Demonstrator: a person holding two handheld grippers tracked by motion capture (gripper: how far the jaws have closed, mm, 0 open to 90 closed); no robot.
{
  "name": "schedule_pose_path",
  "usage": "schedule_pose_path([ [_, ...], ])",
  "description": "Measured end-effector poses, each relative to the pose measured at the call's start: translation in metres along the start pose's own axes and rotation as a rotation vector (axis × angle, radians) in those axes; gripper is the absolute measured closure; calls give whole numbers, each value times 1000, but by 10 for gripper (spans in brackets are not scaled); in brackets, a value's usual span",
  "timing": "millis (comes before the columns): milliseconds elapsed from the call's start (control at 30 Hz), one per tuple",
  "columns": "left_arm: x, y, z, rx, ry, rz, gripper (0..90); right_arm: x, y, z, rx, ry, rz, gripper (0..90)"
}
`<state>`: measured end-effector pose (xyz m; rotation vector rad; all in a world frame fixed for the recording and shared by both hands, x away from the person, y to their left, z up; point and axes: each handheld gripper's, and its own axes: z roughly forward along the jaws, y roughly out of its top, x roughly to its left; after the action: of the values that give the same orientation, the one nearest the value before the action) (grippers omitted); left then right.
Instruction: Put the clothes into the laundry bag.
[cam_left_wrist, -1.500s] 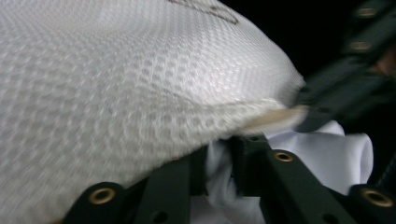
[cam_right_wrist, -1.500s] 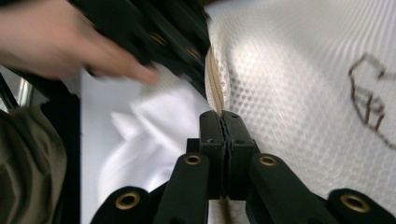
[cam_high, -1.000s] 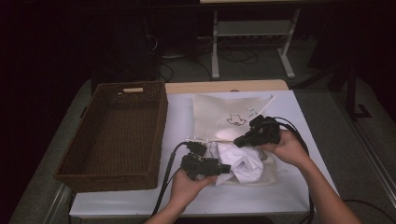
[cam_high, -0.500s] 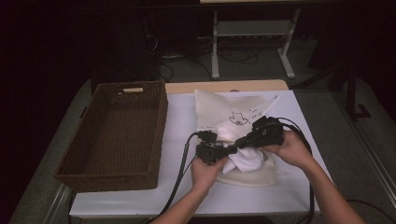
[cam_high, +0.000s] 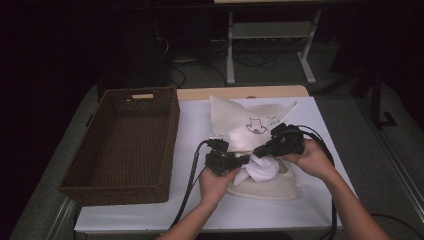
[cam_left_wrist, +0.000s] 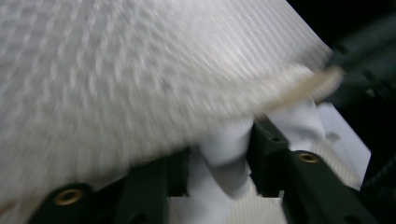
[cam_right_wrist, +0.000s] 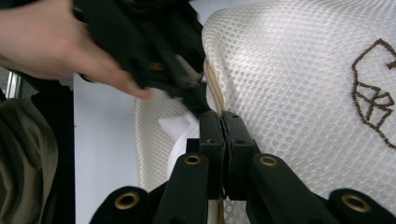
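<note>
A cream mesh bag (cam_high: 250, 117) with a brown embroidered figure (cam_right_wrist: 373, 98) lies on the white table (cam_high: 200, 125). My right gripper (cam_high: 257, 150) is shut on the bag's cream rim, holding the upper layer lifted; the right gripper view shows the jaws (cam_right_wrist: 220, 121) pinched together on that rim. My left gripper (cam_high: 244, 160) is shut on a white cloth (cam_high: 262, 170) at the bag's mouth. In the left gripper view the cloth (cam_left_wrist: 224, 158) is squeezed between the jaws, under the raised mesh (cam_left_wrist: 116, 70).
A brown wicker basket (cam_high: 172, 135) stands empty on the table's left half. A wooden edge (cam_high: 240, 92) runs along the far side of the table. Black cables (cam_high: 190, 175) trail from the grippers toward the front edge.
My left gripper has moved right and forward with the white cloth, up to the bag's mouth. My right gripper has kept hold of the rim and shifted little.
</note>
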<state>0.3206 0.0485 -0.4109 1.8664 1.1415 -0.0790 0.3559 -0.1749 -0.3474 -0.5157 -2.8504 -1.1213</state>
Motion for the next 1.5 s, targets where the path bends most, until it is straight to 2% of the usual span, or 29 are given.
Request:
schedule_pose_path([
  [33,0,-2,-3,5,-5,0,580,0,0,0,-1,-2,-1,870],
  [67,-1,-5,-8,15,-5,-1,509,0,0,0,-2,-4,-1,870],
  [100,-1,-7,-11,24,-9,-1,509,0,0,0,-2,-4,-1,870],
  [133,-2,-12,-13,40,-31,-5,462,-1,1,0,-1,-9,-2,870],
  [267,-5,-17,-8,60,-47,-3,451,-3,2,1,-3,-11,3,869],
  [300,-6,-17,3,79,-64,-24,479,-3,3,3,-1,-11,4,869],
  [333,-6,-17,3,79,-64,-24,517,-3,3,3,-1,-11,4,869],
  [367,-5,-16,9,78,-73,-35,517,-3,3,4,3,-12,3,869],
  [400,-4,-15,16,78,-77,-46,575,-3,3,4,4,-11,1,869],
  [433,-5,-13,24,66,-56,-32,757,-1,2,5,14,-11,-3,869],
  [467,-5,-13,24,66,-56,-32,790,-1,2,5,14,-11,-3,869],
  [500,-5,-9,31,54,-68,-44,816,-1,2,3,14,-10,-7,869],
  [567,-6,-5,35,41,-52,-27,833,-1,2,2,5,-9,-5,869],
  [633,-6,-1,37,23,-37,-32,837,-1,1,1,2,-9,-6,870],
  [667,-1,8,37,-10,-7,-49,840,-1,2,-1,-9,-6,-2,871],
  [700,-1,8,37,-10,-7,-49,840,-1,2,-1,-9,-6,-2,871],
  [733,4,13,36,-40,11,-81,839,-1,2,-2,-20,-13,-9,871],
  [800,10,15,34,-43,14,-104,837,-1,2,-3,-20,-17,-5,871],
  [867,9,12,31,-27,24,-68,823,-2,2,-4,-21,-18,-1,869],
  [900,8,9,28,-20,23,-58,779,-5,0,-2,-14,-17,5,869],
  [1067,9,1,18,2,-1,-63,692,-5,1,0,-9,-20,7,867],
  [1100,8,-2,14,8,-5,-51,645,-5,1,-1,-9,-24,3,867],
  [1167,5,-9,6,25,-16,-24,609,-6,1,-1,-12,-28,8,867],
  [1233,3,-12,4,28,-24,-14,556,-7,1,-1,-16,-30,13,867],
  [1367,-2,-16,5,57,-43,4,511,-7,2,0,-14,-32,11,866],
  [1433,-5,-16,18,68,-44,1,555,-6,3,3,-13,-33,4,866],
  [1467,-5,-16,18,68,-44,1,618,-6,3,3,-13,-33,4,866],
  [1500,-5,-14,27,64,-44,11,688,-5,4,4,-12,-32,-2,866],
])
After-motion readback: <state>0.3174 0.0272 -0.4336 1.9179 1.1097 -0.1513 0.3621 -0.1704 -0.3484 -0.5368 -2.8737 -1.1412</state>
